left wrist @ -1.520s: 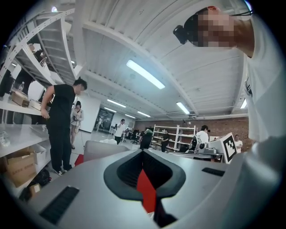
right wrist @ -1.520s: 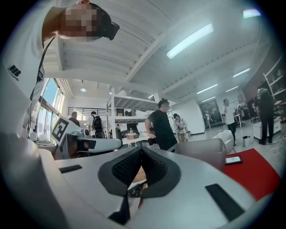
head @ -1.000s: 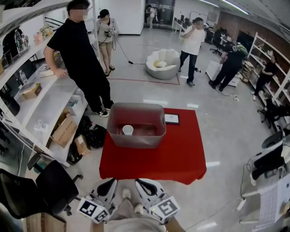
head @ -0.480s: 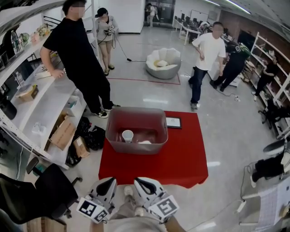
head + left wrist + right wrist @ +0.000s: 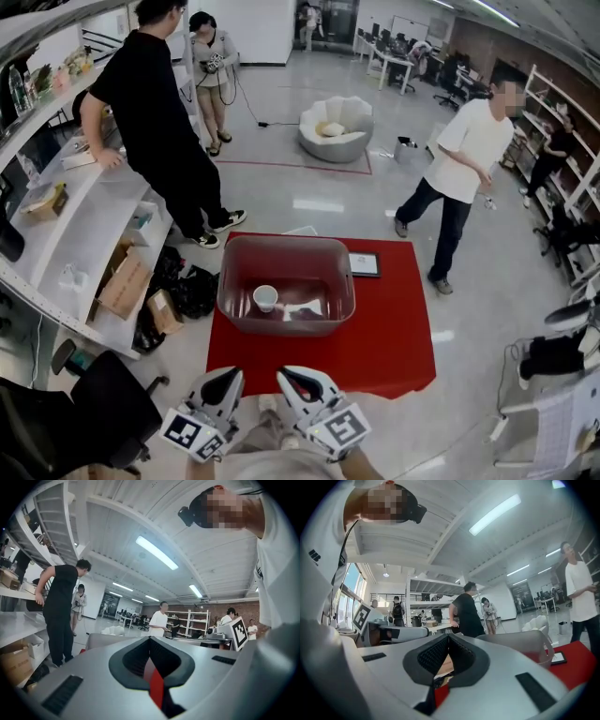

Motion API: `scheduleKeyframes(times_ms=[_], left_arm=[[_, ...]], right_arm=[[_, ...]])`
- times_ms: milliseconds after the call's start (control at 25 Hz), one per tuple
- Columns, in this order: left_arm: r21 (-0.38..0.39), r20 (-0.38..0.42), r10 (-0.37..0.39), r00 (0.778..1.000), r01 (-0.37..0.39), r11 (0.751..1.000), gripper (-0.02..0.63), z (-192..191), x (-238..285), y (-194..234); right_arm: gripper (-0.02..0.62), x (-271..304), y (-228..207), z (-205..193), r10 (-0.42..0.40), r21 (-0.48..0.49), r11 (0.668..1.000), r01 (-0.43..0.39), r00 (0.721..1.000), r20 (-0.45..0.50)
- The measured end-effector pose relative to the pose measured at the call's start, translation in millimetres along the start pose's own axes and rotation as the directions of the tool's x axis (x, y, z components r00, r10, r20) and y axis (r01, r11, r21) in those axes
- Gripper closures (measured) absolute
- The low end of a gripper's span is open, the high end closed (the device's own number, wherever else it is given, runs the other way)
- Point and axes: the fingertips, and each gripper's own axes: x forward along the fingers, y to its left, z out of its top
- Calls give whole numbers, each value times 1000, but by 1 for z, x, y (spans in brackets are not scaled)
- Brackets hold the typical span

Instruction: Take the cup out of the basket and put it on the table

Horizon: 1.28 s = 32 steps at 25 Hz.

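On the red-covered bench (image 5: 394, 337), beyond both tools:

Item 1. Basket (image 5: 232, 305): grey translucent plastic, rectangular, open-topped with tall walls. It stands on the left half of the bench.

Item 2. Cup (image 5: 265, 298): small, white, upright with its mouth up. It sits on the basket floor, left of centre and clear of the walls. A pale flat item (image 5: 302, 307) lies just to its right; its kind cannot be told.

Item 3. Small dark-framed tablet (image 5: 364, 264): flat on the cloth, just right of the basket's far corner.

Item 4. Left tool (image 5: 230, 373): jaws brought together, nothing between them. It is held level at the near edge of the scene, well short of the bench.

Item 5. Right tool (image 5: 289, 374): jaws likewise together and empty. It sits beside the left tool and points toward the basket.

Handling note, cup: probably paper or thin plastic, so very light, easily tipped and easily crushed.
- Suggested hold: over the rim, one jaw inside and one outside, or a gentle pinch across the upper body.
- Approach from above, since the basket walls block a level reach.
- Either tool must open first.
- The basket itself looks light and may slide on the cloth if a wall is knocked.

Bystanders: a person in black (image 5: 155, 122) at the left shelving and a person in a white shirt (image 5: 464, 159) on the floor beyond the bench. Neither is within reach.
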Motion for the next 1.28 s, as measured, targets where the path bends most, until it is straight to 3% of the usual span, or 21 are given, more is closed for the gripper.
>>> scheduleKeyframes(times_ms=[680, 1040, 1280], left_arm=[[-12, -23, -79, 997, 79, 997, 600, 12, 61, 91], [-27, -25, -112, 993, 111, 993, 600, 13, 79, 110], [-33, -36, -92, 995, 91, 995, 600, 13, 93, 117]], right_arm=[[588, 92, -50, -9, -53, -1, 999, 53, 997, -53], [588, 108, -66, -2, -80, -29, 997, 78, 995, -57], [588, 118, -83, 7, -62, -31, 998, 61, 997, -47]])
